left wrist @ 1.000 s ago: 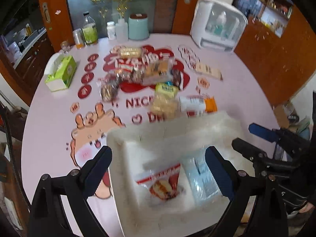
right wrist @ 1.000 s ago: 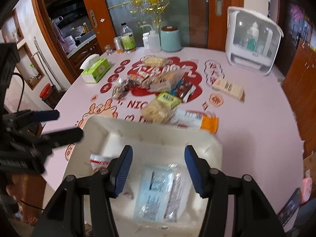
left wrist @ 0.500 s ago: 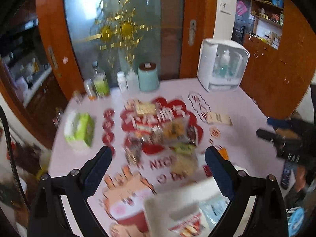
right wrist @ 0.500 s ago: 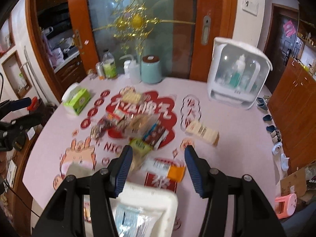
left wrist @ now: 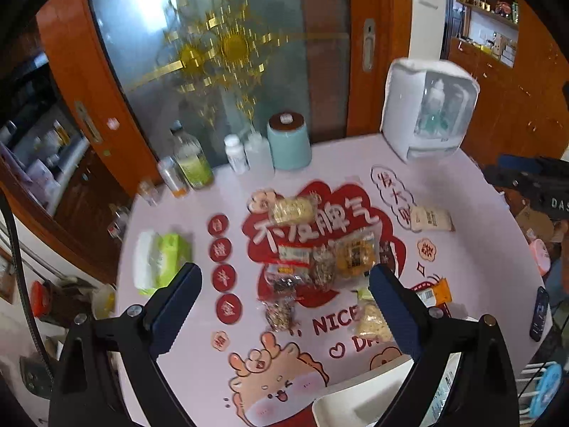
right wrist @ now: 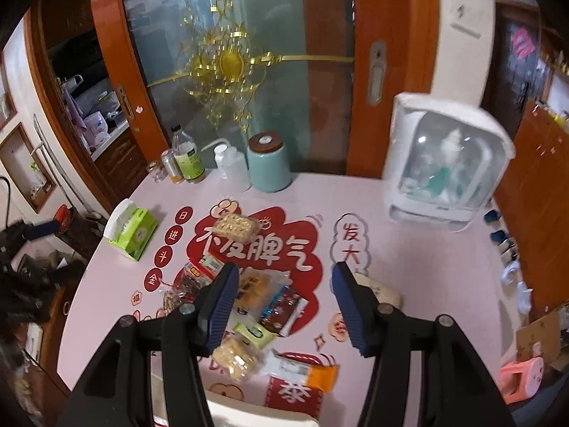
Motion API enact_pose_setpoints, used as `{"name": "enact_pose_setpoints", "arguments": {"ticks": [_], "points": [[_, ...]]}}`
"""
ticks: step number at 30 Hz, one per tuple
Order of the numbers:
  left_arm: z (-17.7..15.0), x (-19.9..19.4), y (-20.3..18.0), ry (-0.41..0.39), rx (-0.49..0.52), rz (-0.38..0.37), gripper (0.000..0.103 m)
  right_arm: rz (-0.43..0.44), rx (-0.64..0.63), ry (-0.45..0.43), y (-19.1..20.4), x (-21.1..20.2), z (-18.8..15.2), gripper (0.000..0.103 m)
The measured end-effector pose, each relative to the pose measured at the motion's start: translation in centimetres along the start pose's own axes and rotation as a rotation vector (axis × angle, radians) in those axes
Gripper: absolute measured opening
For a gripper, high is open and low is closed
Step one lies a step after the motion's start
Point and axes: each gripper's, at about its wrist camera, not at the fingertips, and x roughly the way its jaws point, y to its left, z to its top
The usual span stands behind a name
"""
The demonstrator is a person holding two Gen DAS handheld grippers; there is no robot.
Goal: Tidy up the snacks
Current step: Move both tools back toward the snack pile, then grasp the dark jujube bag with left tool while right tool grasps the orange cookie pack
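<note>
Crinkly plastic wrappers make up the snack pile, heaped in the middle of the pink printed table: a dark red packet, a green-labelled packet, a pack of pale biscuits and an orange-ended packet nearest the front, with a cracker pack lying apart toward the back and a beige packet off to one side. They look tipped out loose so each can be picked singly.

At the table's near edge sits a white bin, placed close to the person so sorted packets have a short trip; only its rim shows in either view, and one clear wrapper can be made out inside it. What else it holds is hidden.

The right gripper hangs above the pile with its jaws wide apart and nothing between them. The left gripper is likewise spread wide and empty, aimed down at the snacks.

Along the far edge stand a teal canister, bottles and a white domed appliance, with a green tissue pack to the left, all out of the working area.
</note>
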Motion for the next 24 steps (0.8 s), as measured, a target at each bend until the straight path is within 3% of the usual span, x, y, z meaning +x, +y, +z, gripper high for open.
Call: {"name": "enact_pose_setpoints", "arguments": {"ticks": [2, 7, 15, 24], "points": [[-0.5, 2.7, 0.5, 0.039, -0.016, -0.033, 0.095, 0.012, 0.01, 0.05, 0.2, 2.7, 0.3, 0.055], [-3.1, 9.7, 1.0, 0.127, -0.016, 0.01, 0.095, 0.051, 0.081, 0.162, 0.5, 9.6, -0.7, 0.055], [-7.7, 20.1, 4.7, 0.303, -0.186, -0.056, 0.095, 0.089, 0.217, 0.341, 0.4, 20.1, -4.2, 0.055], [-9.6, 24.9, 5.4, 0.374, -0.238, -0.116, 0.091, 0.093, 0.26, 0.413, 0.8, 26.4, -6.1, 0.055]]}}
